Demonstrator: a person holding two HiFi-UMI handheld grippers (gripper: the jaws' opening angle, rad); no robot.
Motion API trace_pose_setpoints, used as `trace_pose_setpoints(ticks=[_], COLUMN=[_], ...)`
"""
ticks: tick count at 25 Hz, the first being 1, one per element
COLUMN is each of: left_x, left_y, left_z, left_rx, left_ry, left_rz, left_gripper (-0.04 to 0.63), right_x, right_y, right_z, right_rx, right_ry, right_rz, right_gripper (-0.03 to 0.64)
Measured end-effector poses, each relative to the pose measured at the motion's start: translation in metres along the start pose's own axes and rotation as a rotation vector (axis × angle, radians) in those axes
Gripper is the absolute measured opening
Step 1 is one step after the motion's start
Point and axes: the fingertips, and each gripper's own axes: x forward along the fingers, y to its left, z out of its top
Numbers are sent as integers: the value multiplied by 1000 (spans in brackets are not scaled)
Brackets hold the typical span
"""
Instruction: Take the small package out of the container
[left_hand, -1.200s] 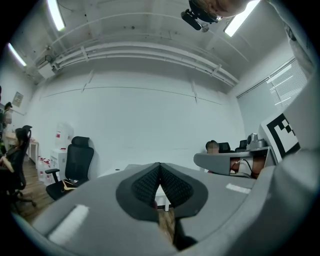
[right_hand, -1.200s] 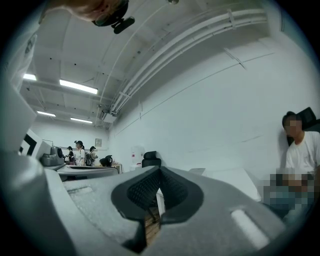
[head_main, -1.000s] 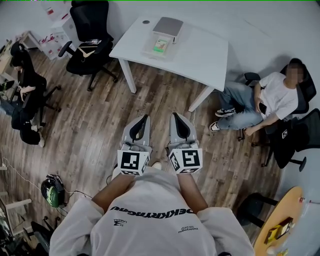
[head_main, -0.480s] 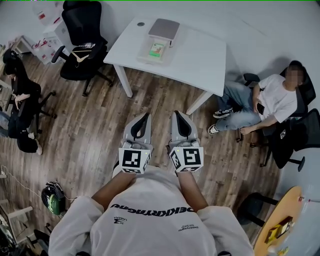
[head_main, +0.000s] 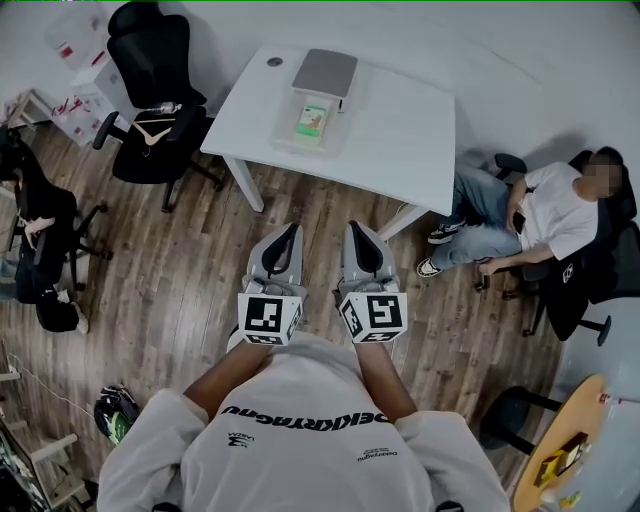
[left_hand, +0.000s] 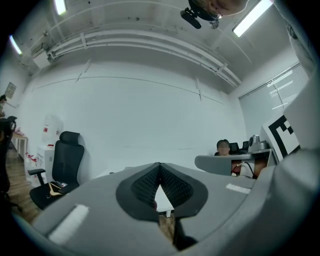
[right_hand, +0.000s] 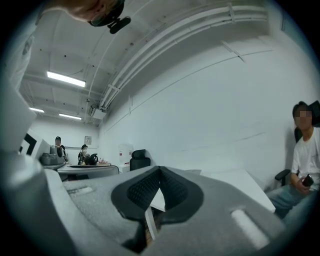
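Note:
On the white table (head_main: 400, 120) ahead stands a clear container (head_main: 312, 125) with a small green package (head_main: 313, 117) inside, next to a flat grey box (head_main: 324, 72). My left gripper (head_main: 291, 234) and right gripper (head_main: 353, 230) are held side by side in front of my chest, over the wooden floor and well short of the table. Both are shut with nothing between the pads. In the left gripper view my left gripper (left_hand: 159, 165) points at the table's edge, and in the right gripper view my right gripper (right_hand: 160, 169) does the same.
A black office chair (head_main: 155, 110) stands left of the table. A person (head_main: 540, 215) sits in a chair at the right, close to the table's corner. Another person (head_main: 40, 240) sits at the far left. A round yellow table (head_main: 570, 450) is at the bottom right.
The table with the container has drawn a little nearer and lower in the head view. Both grippers stay shut and side by side.

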Motion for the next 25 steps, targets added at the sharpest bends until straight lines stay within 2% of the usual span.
trace_pose_setpoints(ticks=[12, 25], left_x=[84, 149], left_y=[72, 136], left_z=[11, 15], left_rx=[-29, -49], left_ry=[39, 61], left_rz=[-69, -149], left_gripper=[6, 6], right_x=[103, 184], right_y=[-13, -20], right_z=[9, 13], right_rx=[4, 0], right_ry=[26, 29], right_rz=[-91, -192], right_gripper=[2, 2])
